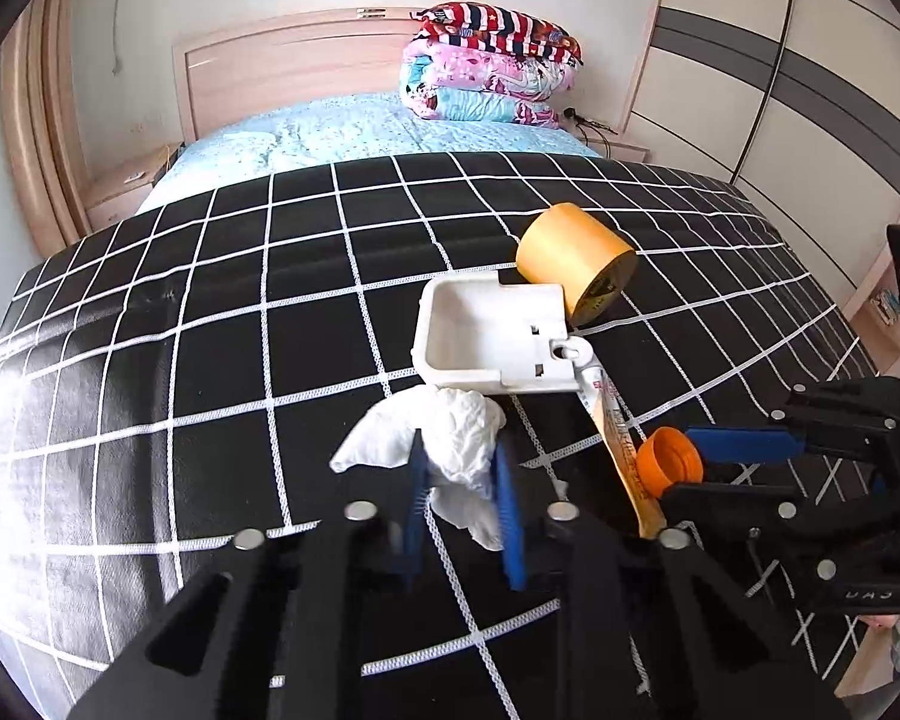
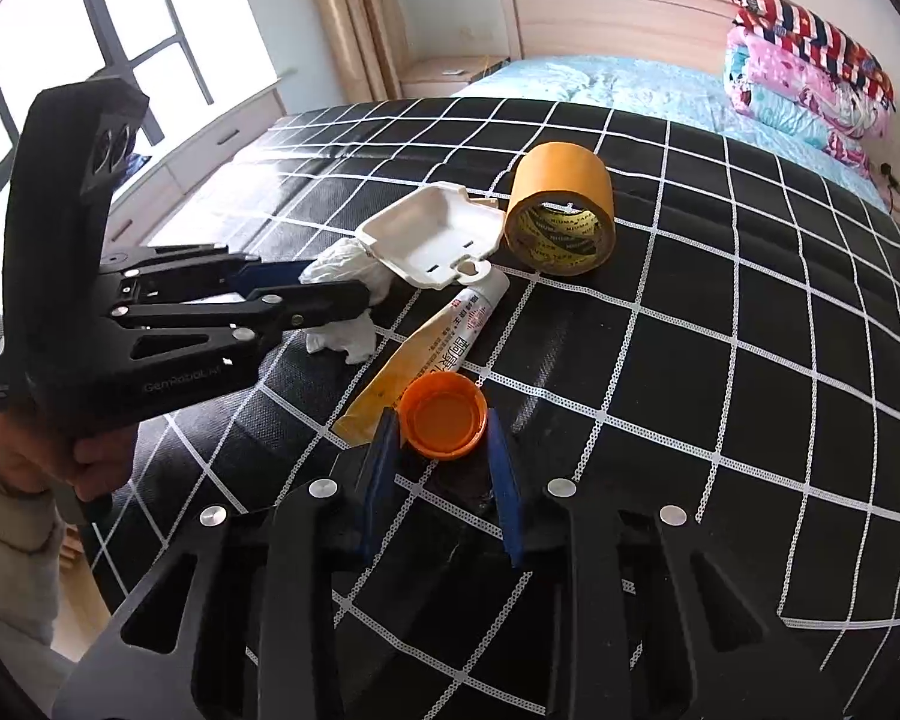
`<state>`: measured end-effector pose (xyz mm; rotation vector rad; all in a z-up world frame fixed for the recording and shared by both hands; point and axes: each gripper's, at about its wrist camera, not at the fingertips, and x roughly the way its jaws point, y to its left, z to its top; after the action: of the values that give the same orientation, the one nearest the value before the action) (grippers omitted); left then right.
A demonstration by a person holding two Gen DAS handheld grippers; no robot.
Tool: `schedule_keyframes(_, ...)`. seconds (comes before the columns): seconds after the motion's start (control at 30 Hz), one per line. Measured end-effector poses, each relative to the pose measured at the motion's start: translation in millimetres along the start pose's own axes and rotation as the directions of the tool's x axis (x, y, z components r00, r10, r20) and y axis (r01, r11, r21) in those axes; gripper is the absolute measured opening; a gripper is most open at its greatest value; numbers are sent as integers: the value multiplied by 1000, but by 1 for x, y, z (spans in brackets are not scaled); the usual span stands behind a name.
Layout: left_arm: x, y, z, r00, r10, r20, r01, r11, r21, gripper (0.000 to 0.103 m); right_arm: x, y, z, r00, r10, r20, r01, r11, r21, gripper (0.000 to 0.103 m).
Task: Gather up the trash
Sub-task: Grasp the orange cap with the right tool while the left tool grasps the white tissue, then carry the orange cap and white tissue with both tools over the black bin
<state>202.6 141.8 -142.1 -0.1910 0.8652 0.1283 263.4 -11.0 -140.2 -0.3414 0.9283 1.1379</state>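
Crumpled white tissue (image 1: 450,438), low centre of left view, on the black checked cover. Orange cap (image 2: 444,414) open side up, mid-frame in right view, touching a squeezed tube (image 2: 432,348). White plastic tray (image 1: 489,336) and yellow tape roll (image 1: 576,258) just above.

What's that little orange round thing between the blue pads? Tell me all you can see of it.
It looks like an orange plastic bottle cap, shallow and round, lying hollow side up on the black checked bedspread. Its far edge rests against or over the flattened end of a yellow and white tube. The right claw has its blue pads pressed against the cap's two sides.
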Motion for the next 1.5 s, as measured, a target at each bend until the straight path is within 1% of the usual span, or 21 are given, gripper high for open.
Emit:
schedule_keyframes(0.07, -4, -1, -2, 1000, 6, 5, -6, 1000, 4, 16, -3, -2, -1, 1000, 0, 7, 0, 1000, 8, 30)
schedule_keyframes(0.33, -27, -8, -13, 1000, 8, 29, -8, 1000, 2, 15, -22, 5, -8, 999, 2, 35, -2, 1000, 8, 30)
schedule_keyframes(0.77, -83, -46, -33, 995, -18, 96, 15, 999, 40, 15, -66, 22, -27, 996, 3, 87, -2, 1000, -7, 30)
schedule_keyframes(1.03, -115, -70, -54, 992, -34, 123, 26, 998, 64, 15, -90, 27, -48, 994, -4, 111, 4, 1000, -1, 30)
schedule_keyframes(1.13, -125, -77, -61, 991, -34, 132, 25, 997, 69, 15, -97, 30, -56, 993, -20, 120, 21, 1000, 0, 30)
schedule_keyframes(1.4, -150, -97, -85, 988, -60, 144, 50, 996, 77, 15, -119, 34, -88, 991, -11, 131, 10, 1000, 9, 30)
schedule_keyframes(1.5, -157, -106, -97, 986, -84, 146, 73, 994, 81, 15, -126, 37, -100, 992, -9, 127, 8, 1000, 4, 30)
